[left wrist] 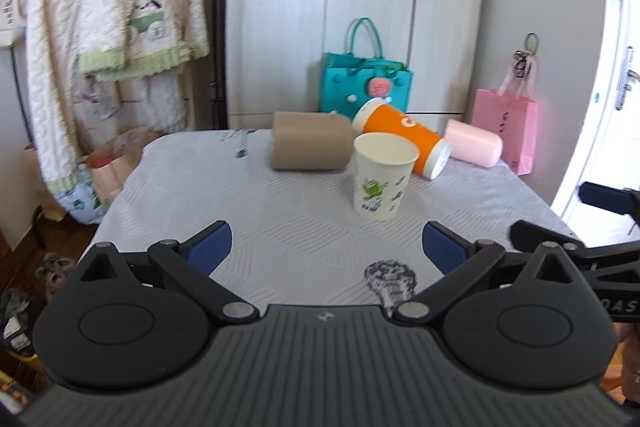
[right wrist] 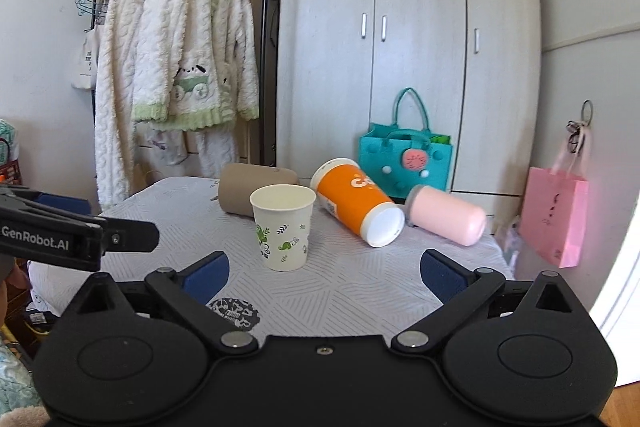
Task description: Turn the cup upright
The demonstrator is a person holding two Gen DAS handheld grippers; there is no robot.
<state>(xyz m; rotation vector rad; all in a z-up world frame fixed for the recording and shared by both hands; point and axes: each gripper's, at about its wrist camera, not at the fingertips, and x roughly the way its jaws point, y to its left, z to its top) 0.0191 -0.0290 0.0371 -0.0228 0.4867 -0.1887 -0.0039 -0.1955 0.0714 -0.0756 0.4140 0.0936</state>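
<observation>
left hand-held gripper [right wrist: 132, 237]: "GenRobot.AI" on its side | orange cup [right wrist: 356, 201]: partial white "Co"

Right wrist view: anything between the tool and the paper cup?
Nothing: only bare patterned cloth lies between the open right tool and the upright paper cup. The left wrist view shows likewise for the left tool.

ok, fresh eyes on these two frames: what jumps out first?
The white paper cup with green leaf print stands upright, mouth up, near the middle of the grey patterned table. Right behind it three cups lie on their sides: a tan cylindrical cup, an orange cup with white ends and a pale pink cup. Both the left gripper and the right gripper are open and empty, short of the paper cup.
</observation>
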